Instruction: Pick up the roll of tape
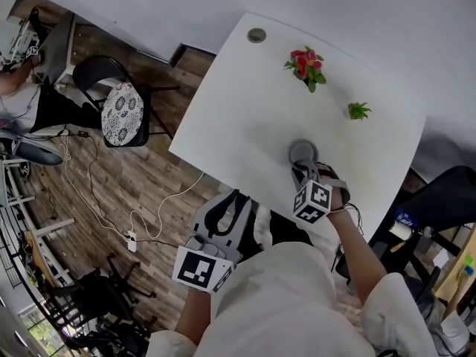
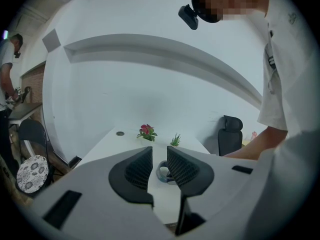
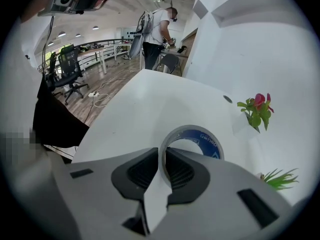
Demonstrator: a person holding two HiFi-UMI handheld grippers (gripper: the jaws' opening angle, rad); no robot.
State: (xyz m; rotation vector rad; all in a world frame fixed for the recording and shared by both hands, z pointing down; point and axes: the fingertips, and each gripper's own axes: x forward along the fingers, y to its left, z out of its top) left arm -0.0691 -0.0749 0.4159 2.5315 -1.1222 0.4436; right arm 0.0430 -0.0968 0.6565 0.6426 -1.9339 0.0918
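Observation:
A grey roll of tape with a blue inner liner lies flat on the white table, near its front edge. My right gripper points steeply down onto the roll's near side. In the right gripper view its jaws straddle the roll's wall, one pad inside the ring and one outside, both pressed against it; the right gripper is shut on the tape. My left gripper hangs off the table's front edge, open and empty. In the left gripper view, the roll shows far off through the left gripper's gap.
A red-flowered pot plant and a small green plant stand at the back of the table, with a round cable grommet at the far corner. A chair with a patterned cushion stands left, a black office chair right.

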